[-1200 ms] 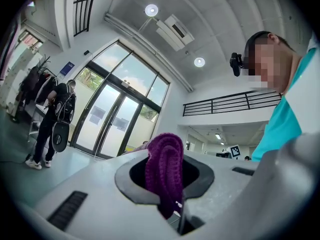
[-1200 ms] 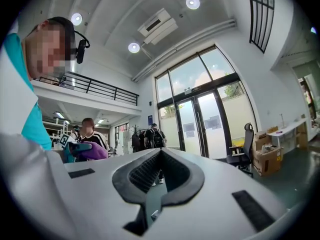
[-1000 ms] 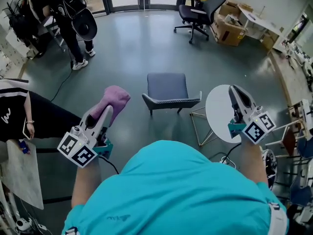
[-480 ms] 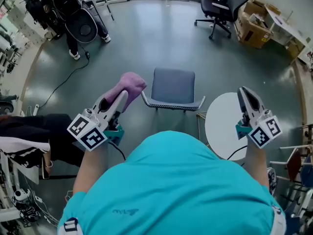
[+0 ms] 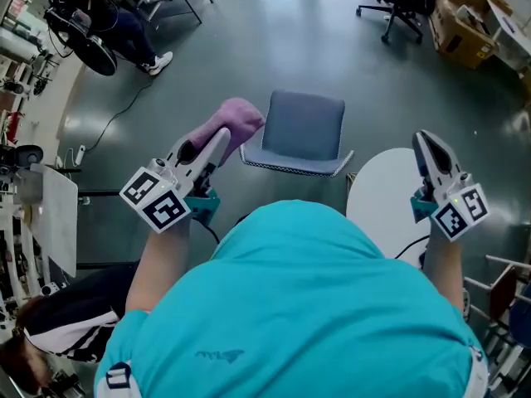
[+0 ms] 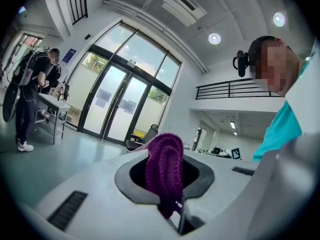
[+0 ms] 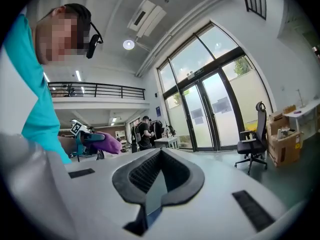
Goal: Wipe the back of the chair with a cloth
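Wiping is not yet begun, by my reading: my left claw (image 5: 217, 139) clamps the purple cloth (image 5: 241, 116), the chair (image 5: 305, 127) just beyond and right of it, back seemingly untouched, while my right claw (image 5: 431, 146), shut and empty, hangs over the round surface (image 5: 377, 201).

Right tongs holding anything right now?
No, the right tongs are closed with nothing between them; the purple cloth is pinched in the left tongs.
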`<state>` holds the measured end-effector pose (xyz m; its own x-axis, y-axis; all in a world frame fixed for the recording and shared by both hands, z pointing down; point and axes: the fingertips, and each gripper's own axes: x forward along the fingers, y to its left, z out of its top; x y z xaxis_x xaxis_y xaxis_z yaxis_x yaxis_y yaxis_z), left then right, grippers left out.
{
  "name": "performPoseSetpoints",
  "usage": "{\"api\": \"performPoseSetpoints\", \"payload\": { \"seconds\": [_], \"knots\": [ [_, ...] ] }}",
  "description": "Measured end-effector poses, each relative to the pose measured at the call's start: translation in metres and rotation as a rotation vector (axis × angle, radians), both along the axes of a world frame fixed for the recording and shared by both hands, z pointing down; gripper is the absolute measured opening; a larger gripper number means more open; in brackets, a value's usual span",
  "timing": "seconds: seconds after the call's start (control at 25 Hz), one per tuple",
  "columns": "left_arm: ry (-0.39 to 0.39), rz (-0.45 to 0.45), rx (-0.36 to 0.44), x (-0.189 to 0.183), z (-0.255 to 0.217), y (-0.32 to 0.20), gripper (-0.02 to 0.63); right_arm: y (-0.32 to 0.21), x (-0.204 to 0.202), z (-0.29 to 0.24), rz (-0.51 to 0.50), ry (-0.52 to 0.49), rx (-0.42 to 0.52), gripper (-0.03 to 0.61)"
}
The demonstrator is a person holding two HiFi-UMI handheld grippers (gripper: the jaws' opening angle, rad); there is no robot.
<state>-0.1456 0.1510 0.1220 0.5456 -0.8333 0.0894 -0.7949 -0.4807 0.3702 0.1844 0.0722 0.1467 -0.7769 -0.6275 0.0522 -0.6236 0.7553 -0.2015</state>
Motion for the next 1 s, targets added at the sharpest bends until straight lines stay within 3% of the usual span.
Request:
{"api": "performPoseSetpoints", "payload": {
  "seconds": [0.16, 0.32, 0.52, 0.76, 1.0],
  "knots": [
    [-0.017, 0.008, -0.031, -0.016, 0.021, -0.023, 0.058, -0.019, -0.018, 0.017, -0.001, 0.022, -0.041, -0.009],
    [-0.055, 0.071, -0.092, -0.058, 0.06, -0.047, 0.06, -0.033, -0.069, 0.025, 0.011, 0.074, -0.042, -0.009],
    [-0.109, 0.259, -0.214, -0.1, 0.131, -0.082, 0.058, -0.056, -0.124, 0.031, 0.091, 0.163, -0.099, -0.009],
    [-0.351, 0.511, -0.357, -0.093, 0.223, -0.105, 0.06, -0.083, -0.147, 0.05, 0.091, 0.229, -0.14, -0.009],
    [-0.624, 0.679, -0.526, -0.051, 0.297, -0.073, 0.06, -0.089, -0.1, 0.087, 0.059, 0.241, -0.201, -0.009]
  ]
}}
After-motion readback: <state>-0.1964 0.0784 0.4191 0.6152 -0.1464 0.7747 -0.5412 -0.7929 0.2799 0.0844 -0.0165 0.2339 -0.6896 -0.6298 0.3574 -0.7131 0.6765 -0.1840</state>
